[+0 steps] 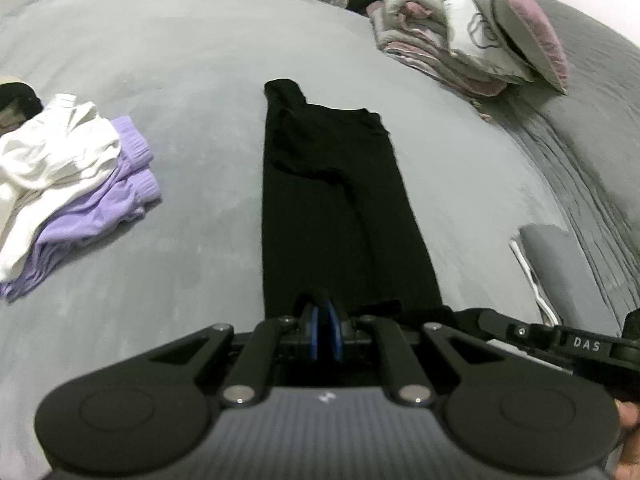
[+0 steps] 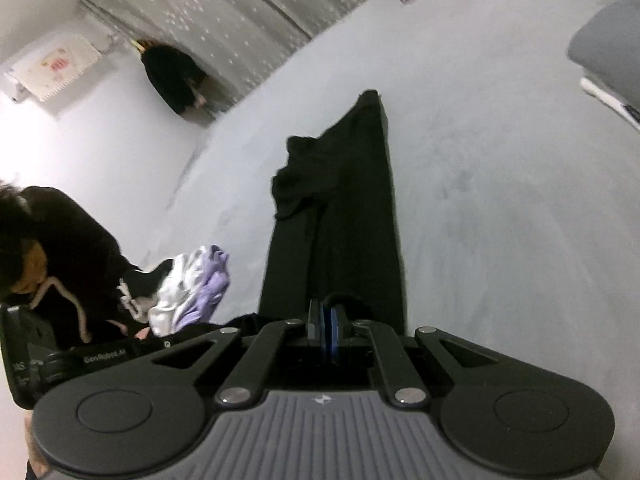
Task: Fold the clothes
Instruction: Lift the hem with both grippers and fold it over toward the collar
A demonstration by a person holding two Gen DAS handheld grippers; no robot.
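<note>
I have both tongs, left (image 1: pixel 326 322) and right (image 2: pixel 327 322), clenched on the black pants' (image 1: pixel 332 200) near end. That keeps them stretched flat along the bed (image 1: pixel 180 80), ready for folding.

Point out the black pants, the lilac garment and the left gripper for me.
black pants (image 1: pixel 336 200), left wrist view, mid-leg fabric.
lilac garment (image 1: pixel 100 216), left wrist view, exposed folded body.
left gripper (image 1: pixel 326 330), left wrist view, between blue fingertips.

One black pair of pants (image 1: pixel 336 200), one white garment (image 1: pixel 52 152), one lilac garment (image 1: pixel 100 208), two tongs (image 1: pixel 326 320), one bedding pile (image 1: pixel 460 28)
</note>
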